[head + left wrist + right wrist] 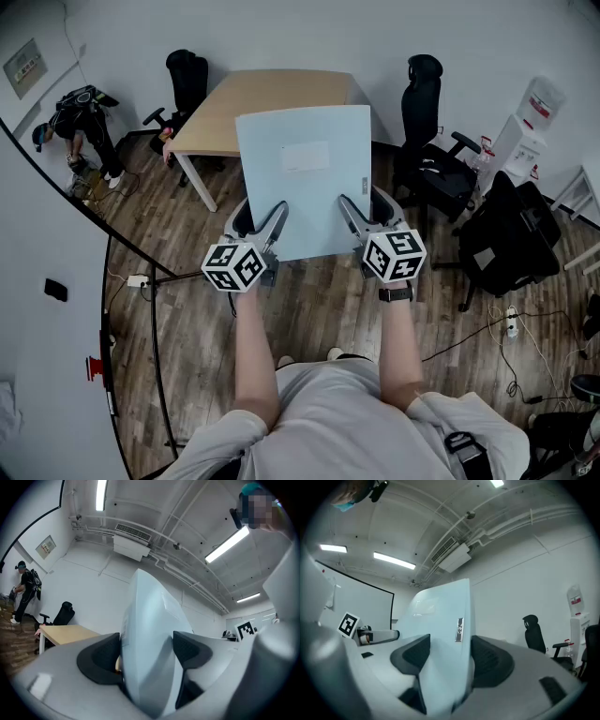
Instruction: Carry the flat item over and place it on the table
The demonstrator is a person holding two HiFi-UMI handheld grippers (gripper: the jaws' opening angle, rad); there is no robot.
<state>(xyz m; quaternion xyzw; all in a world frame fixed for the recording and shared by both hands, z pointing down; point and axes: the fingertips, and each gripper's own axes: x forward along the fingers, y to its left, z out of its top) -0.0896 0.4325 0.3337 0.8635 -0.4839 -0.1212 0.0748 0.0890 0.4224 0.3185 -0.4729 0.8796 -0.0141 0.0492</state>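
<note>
Currently the flat pale-blue folder (305,178) hangs in mid-air over the floor, with the wooden table (246,103) just ahead at twelve o'clock. The left gripper (262,217) clamps the folder's near edge at seven o'clock and the right gripper (367,211) at five, each pinching it between its pads. Both grips sit on one edge only (a long lever), so the folder could sag, twist or slip out if either hand tilts. Its leading edge might also catch the table rim.
</note>
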